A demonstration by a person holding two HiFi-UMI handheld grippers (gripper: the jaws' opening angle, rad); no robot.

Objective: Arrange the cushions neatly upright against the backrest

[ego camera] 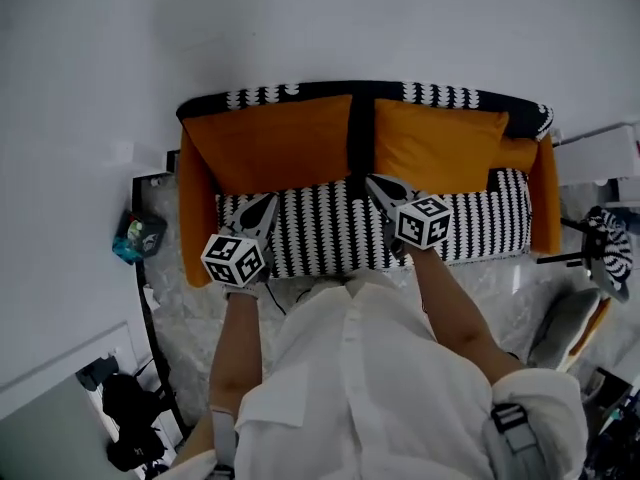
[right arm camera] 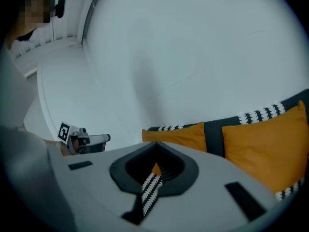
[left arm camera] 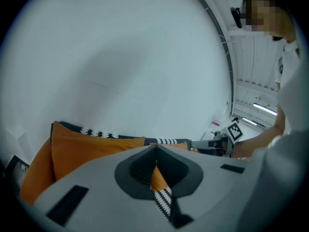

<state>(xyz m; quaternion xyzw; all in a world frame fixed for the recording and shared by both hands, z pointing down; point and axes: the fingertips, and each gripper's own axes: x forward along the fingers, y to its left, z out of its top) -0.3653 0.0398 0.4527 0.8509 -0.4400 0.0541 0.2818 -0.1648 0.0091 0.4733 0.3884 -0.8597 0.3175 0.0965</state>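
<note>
Two large orange cushions stand upright against the black-and-white backrest (ego camera: 450,93) of a small sofa: the left cushion (ego camera: 270,148) and the right cushion (ego camera: 435,146), with a dark gap between them. My left gripper (ego camera: 268,204) is shut and empty over the striped seat (ego camera: 480,228), just below the left cushion. My right gripper (ego camera: 374,182) is also shut and empty, its tip at the lower left corner of the right cushion. The left gripper view shows the left cushion (left arm camera: 91,146) past the shut jaws (left arm camera: 155,151). The right gripper view shows both cushions (right arm camera: 178,135) (right arm camera: 265,149).
Orange armrests (ego camera: 195,218) (ego camera: 545,208) close the seat's two ends. A side table with a blue-green object (ego camera: 138,236) stands left of the sofa. A black-and-white striped item (ego camera: 610,243) and a white unit (ego camera: 600,153) are on the right. Dark gear (ego camera: 130,423) lies on the floor.
</note>
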